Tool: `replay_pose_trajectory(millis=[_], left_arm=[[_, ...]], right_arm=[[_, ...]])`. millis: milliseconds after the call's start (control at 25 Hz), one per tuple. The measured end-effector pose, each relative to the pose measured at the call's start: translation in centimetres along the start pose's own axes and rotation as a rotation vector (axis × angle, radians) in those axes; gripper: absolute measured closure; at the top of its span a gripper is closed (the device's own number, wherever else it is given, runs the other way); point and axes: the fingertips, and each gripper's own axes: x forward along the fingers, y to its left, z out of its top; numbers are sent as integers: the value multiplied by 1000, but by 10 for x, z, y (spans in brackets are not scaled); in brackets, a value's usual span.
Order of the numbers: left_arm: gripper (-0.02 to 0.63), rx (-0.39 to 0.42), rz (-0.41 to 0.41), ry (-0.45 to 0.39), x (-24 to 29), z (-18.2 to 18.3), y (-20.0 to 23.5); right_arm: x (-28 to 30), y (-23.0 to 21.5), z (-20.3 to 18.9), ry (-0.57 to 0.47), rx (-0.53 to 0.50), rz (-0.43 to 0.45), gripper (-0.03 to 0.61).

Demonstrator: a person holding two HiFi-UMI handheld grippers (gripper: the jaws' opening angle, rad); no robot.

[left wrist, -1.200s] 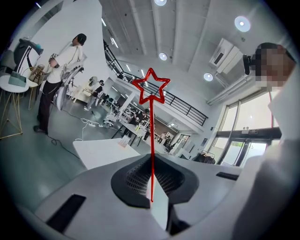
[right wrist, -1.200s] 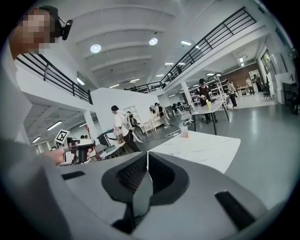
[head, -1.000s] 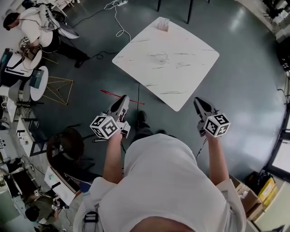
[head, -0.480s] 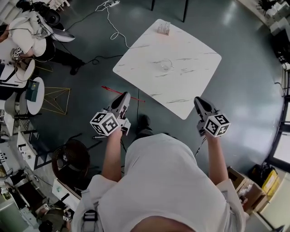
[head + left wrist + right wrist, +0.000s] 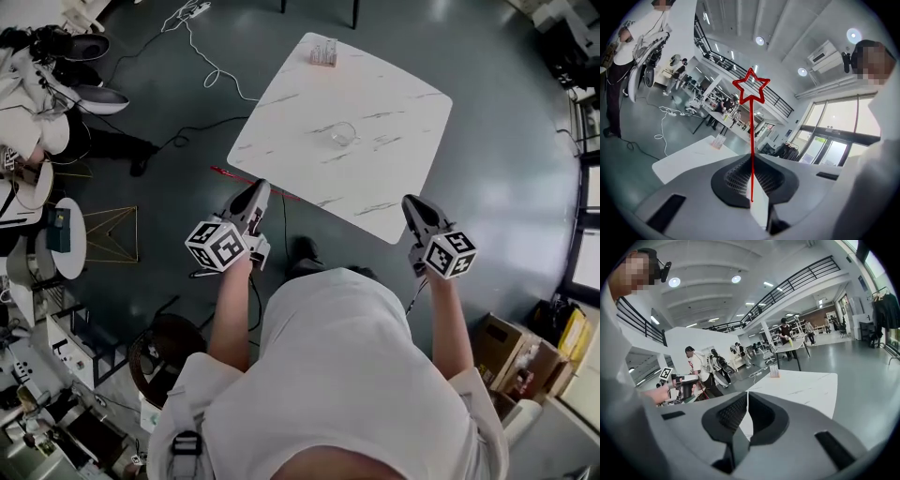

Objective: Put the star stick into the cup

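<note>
**Star stick clamped in the left gripper, off the counter**

Dark grey floor fills the head view, and a white, marble-veined square counter (image 5: pixel 384 94) stands corner-on ahead of the person. The left gripper (image 5: pixel 257 190) hovers just off the counter's near-left edge. Its jaws are closed tight on the thin red star stick (image 5: pixel 230 175). The stick lies crosswise through the jaws, with its star end pointing away from the counter over the floor. In the left gripper view it rises straight up from between the ribbed pads, with the outlined star at its top.

A small clear glass cup (image 5: pixel 342 134) stands upright near the middle of the counter, well apart from the stick. A little clear box (image 5: pixel 323 52) sits at the counter's far corner.

Just right of the counter's near corner, the right gripper (image 5: pixel 411 202) is held above the floor. Its jaws are closed together with nothing between them.
</note>
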Motion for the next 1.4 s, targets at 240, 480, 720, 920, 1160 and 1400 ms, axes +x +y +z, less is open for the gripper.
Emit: replay_pose_trajectory(millis=[240, 480, 720, 920, 1160, 1400], left_arm=[[589, 33, -66, 56, 29, 13, 11], [589, 39, -94, 94, 61, 16, 19], [589, 40, -100, 137, 94, 7, 15], [589, 73, -79, 136, 127, 5, 4], [589, 109, -43, 133, 173, 1, 1], [589, 146, -9, 126, 228, -7, 5]], right_arm=[[5, -4, -4, -12, 46, -85, 551], [7, -15, -10, 4, 63, -131, 551], [7, -41, -12, 3, 101, -150, 551], [14, -74, -9, 19, 121, -128, 551], [27, -101, -1, 41, 123, -86, 551], [32, -131, -9, 79, 150, -67, 551]])
